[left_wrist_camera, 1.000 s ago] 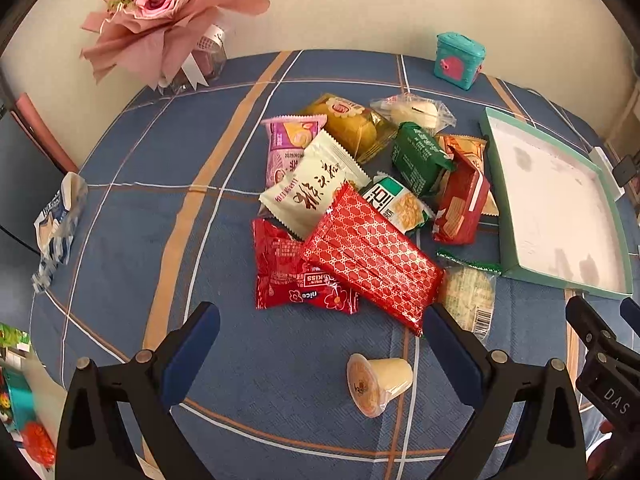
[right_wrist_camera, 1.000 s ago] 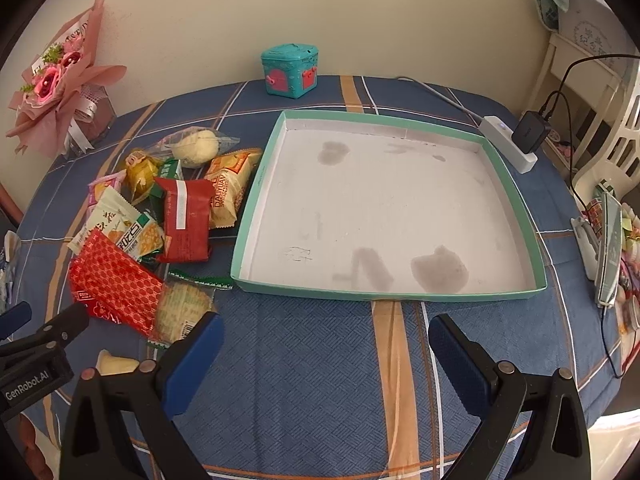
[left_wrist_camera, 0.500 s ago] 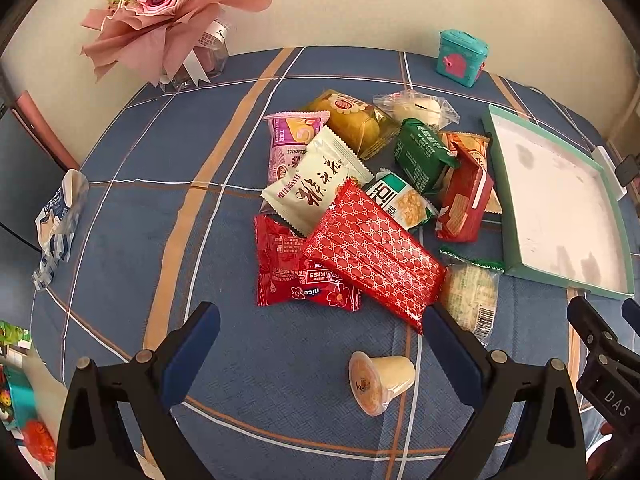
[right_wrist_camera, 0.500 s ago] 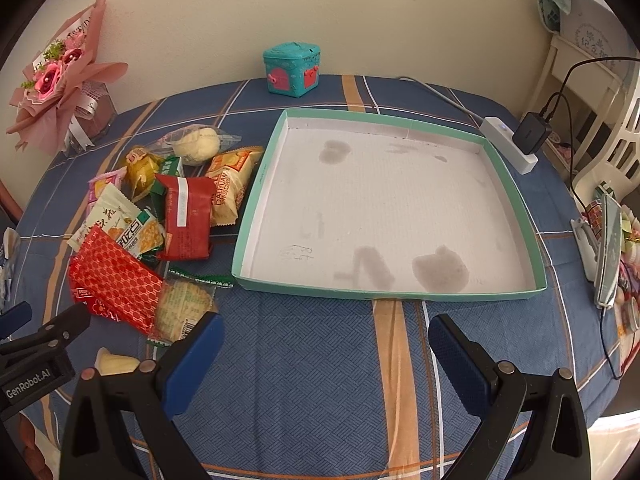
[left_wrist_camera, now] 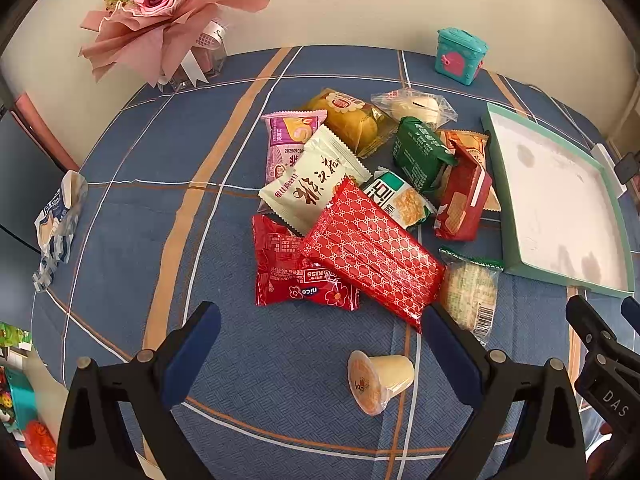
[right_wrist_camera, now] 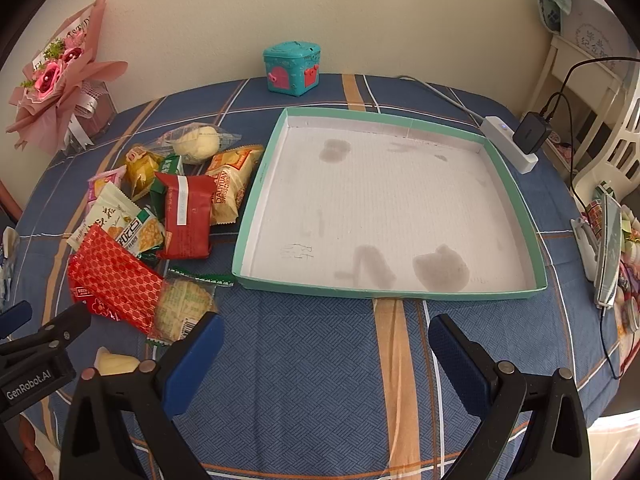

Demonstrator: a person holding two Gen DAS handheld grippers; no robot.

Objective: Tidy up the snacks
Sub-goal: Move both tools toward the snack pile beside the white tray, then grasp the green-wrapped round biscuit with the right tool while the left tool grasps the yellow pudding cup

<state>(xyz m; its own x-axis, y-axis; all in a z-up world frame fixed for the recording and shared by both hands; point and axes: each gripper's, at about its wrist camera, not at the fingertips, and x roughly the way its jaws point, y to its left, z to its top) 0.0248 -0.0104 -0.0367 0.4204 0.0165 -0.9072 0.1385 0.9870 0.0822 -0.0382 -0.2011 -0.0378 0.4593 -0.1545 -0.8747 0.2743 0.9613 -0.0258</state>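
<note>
A pile of several snack packets lies on the blue plaid tablecloth, left of a shallow green-rimmed tray [right_wrist_camera: 400, 292] that holds nothing; the tray also shows in the left wrist view [left_wrist_camera: 532, 270]. A red patterned packet [left_wrist_camera: 372, 256] tops the near side, over a red "nice" packet [left_wrist_camera: 288, 276]. A jelly cup [left_wrist_camera: 376, 380] lies on its side nearest me. My left gripper [left_wrist_camera: 320, 344] is open and empty, just short of the pile. My right gripper [right_wrist_camera: 324, 356] is open and empty, before the tray's front rim.
A pink bouquet [left_wrist_camera: 160, 12] stands at the back left. A teal toy box [right_wrist_camera: 292, 68] sits at the back by the wall. A power strip with charger [right_wrist_camera: 516, 144] lies right of the tray. A crumpled wrapper [left_wrist_camera: 56, 220] lies at the left table edge.
Both grippers have shifted only slightly; the left view has crept a little back from the pile. Nothing on the table has moved.
</note>
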